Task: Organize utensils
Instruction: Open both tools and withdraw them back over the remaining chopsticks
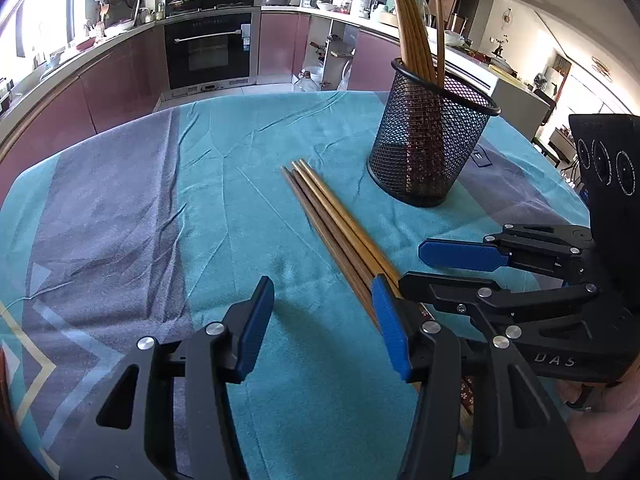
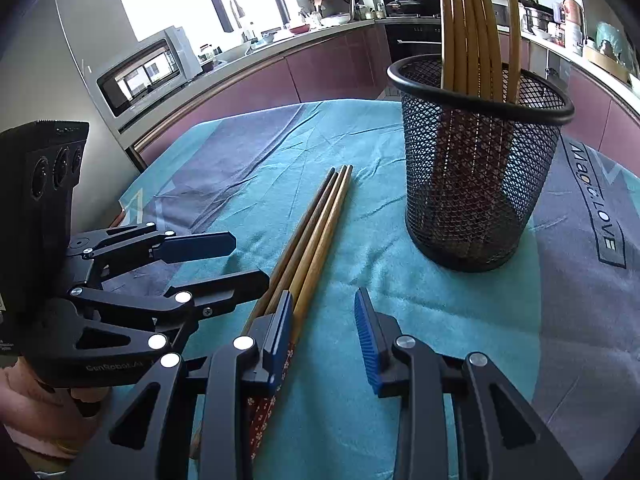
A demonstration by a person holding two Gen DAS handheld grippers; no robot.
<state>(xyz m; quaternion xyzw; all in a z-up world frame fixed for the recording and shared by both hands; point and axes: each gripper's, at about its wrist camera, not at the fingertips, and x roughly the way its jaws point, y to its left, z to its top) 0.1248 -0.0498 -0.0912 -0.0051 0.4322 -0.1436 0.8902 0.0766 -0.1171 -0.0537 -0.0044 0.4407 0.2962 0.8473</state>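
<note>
A bundle of wooden chopsticks (image 1: 332,228) lies flat on the teal cloth (image 1: 224,184) at the centre of the left wrist view, running from mid-frame down toward the lower right. Up and to the right of it stands a black mesh cup (image 1: 430,140), upright, with more chopsticks (image 1: 412,24) leaning inside it, their ends rising toward the top of the frame.

The left gripper (image 1: 324,328) sits at the bottom of its own view, jaws parted with only bare cloth between the blue pads; its right pad overlaps the bundle's near end, and contact cannot be told. The right gripper (image 2: 324,336) fills the bottom of its view, jaws also apart and gripping nothing; the chopsticks pass under its left pad, and the gap itself shows only cloth. Each gripper appears in the other's view, at the frame's side, close beside the bundle.

A kitchen counter (image 1: 100,44) and an oven (image 1: 208,48) fill the upper left behind the table.
</note>
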